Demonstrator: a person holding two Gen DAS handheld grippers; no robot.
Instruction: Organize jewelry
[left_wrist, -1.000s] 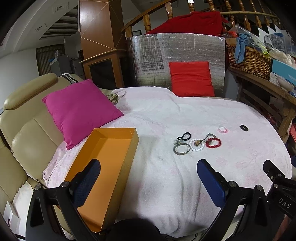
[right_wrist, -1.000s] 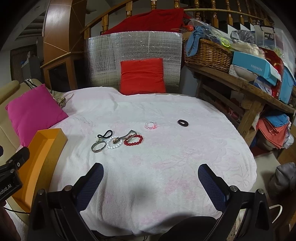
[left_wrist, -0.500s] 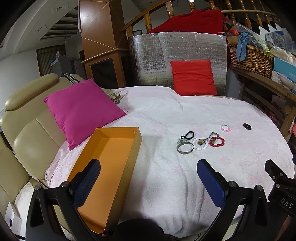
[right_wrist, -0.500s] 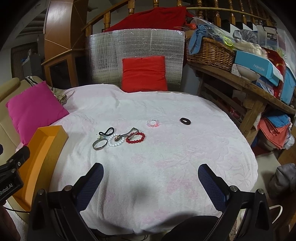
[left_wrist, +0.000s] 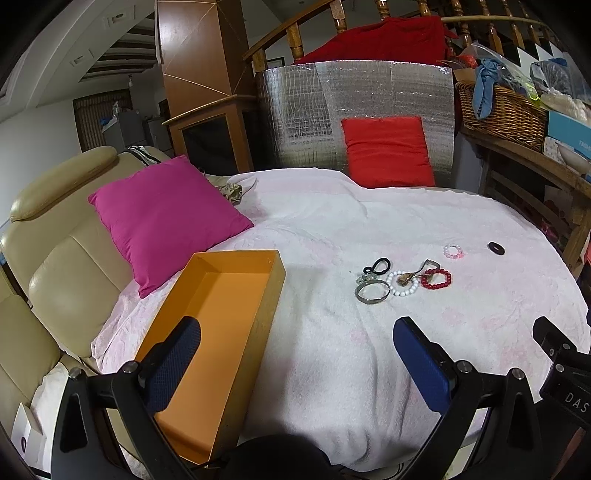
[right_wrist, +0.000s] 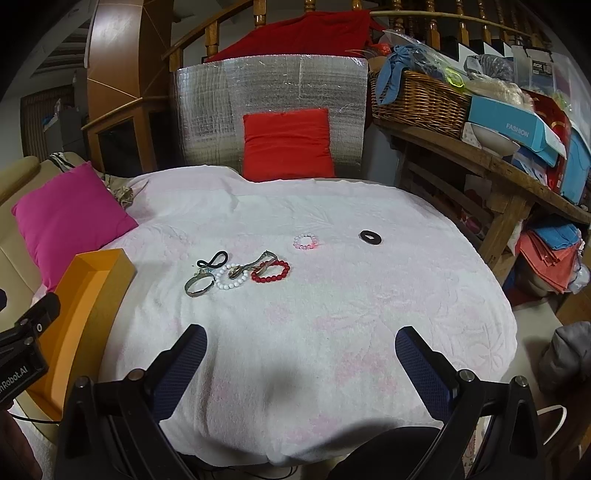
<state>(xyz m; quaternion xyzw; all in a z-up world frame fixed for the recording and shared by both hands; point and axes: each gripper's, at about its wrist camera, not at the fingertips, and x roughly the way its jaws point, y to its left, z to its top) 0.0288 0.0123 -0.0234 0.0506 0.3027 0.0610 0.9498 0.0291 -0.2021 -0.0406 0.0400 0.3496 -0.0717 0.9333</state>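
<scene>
Jewelry lies on a white-pink towel-covered table (left_wrist: 369, 221): a silver bangle (left_wrist: 372, 290), a white bead bracelet (left_wrist: 404, 284), a red bead bracelet (left_wrist: 437, 278), a black hair tie (left_wrist: 378, 266), a pink bead bracelet (left_wrist: 453, 251) and a black ring (left_wrist: 496, 247). An empty orange box (left_wrist: 218, 332) stands at the left. My left gripper (left_wrist: 295, 365) is open, near the table's front edge, its left finger over the box. My right gripper (right_wrist: 299, 369) is open and empty above the front of the table. The same jewelry shows in the right wrist view: bangle (right_wrist: 198, 285), red bracelet (right_wrist: 270, 272), black ring (right_wrist: 370, 236).
A magenta cushion (left_wrist: 166, 218) rests on a beige sofa (left_wrist: 48, 258) at the left. A red cushion (left_wrist: 388, 151) leans on a silver foil panel (left_wrist: 332, 110) at the back. A wooden shelf with a wicker basket (right_wrist: 417, 99) and boxes stands at the right.
Both grippers have drifted slightly; the view has shifted a little, so the box and jewelry sit slightly further right in the left view. Both stay open.
</scene>
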